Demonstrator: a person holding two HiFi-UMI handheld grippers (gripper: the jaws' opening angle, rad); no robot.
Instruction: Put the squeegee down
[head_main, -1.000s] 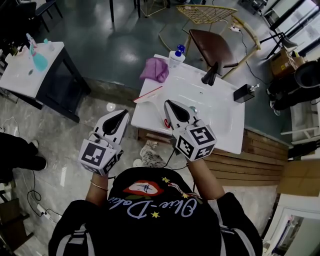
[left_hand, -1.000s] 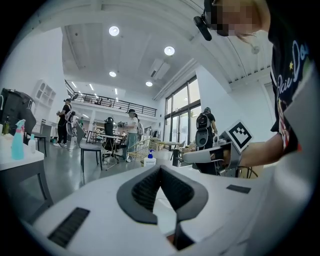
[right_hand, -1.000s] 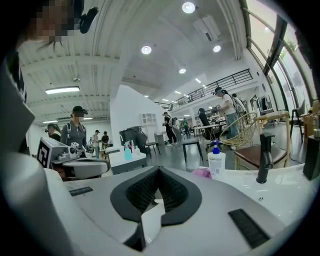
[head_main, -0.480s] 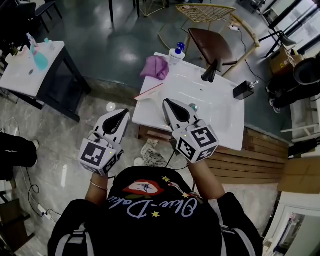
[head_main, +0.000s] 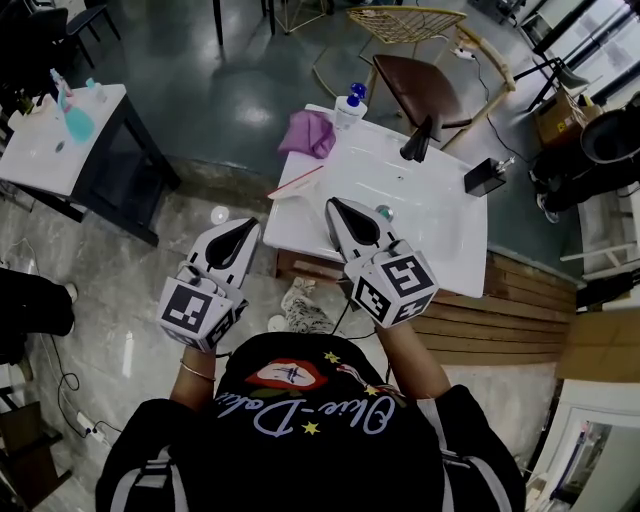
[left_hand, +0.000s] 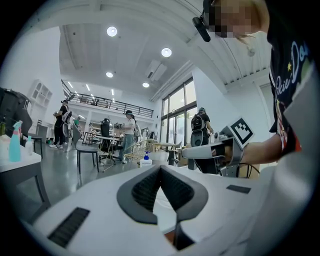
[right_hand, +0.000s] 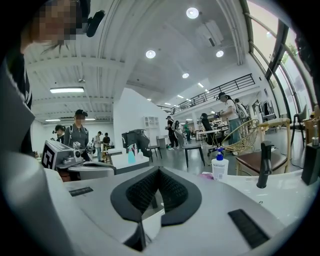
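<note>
The squeegee (head_main: 296, 184), a thin red-and-white strip, lies on the left rim of the white washbasin (head_main: 440, 235), apart from both grippers. My right gripper (head_main: 335, 206) hovers over the basin's near left part, just right of the squeegee. Its jaws are shut and empty, which the right gripper view (right_hand: 159, 169) also shows. To the left of the basin, my left gripper (head_main: 246, 226) hangs over the floor. It is shut as well (left_hand: 161, 167), with nothing in it. Both point almost level.
On the basin stand a soap bottle (head_main: 350, 108), a purple cloth (head_main: 310, 135), a black faucet (head_main: 418, 140) and a black box (head_main: 482, 178). A brown chair (head_main: 420, 90) stands behind it. A small white table (head_main: 60, 135) with a teal bottle is at far left.
My right gripper has drifted slightly forward over the basin. The left gripper and the squeegee have stayed where they were.
</note>
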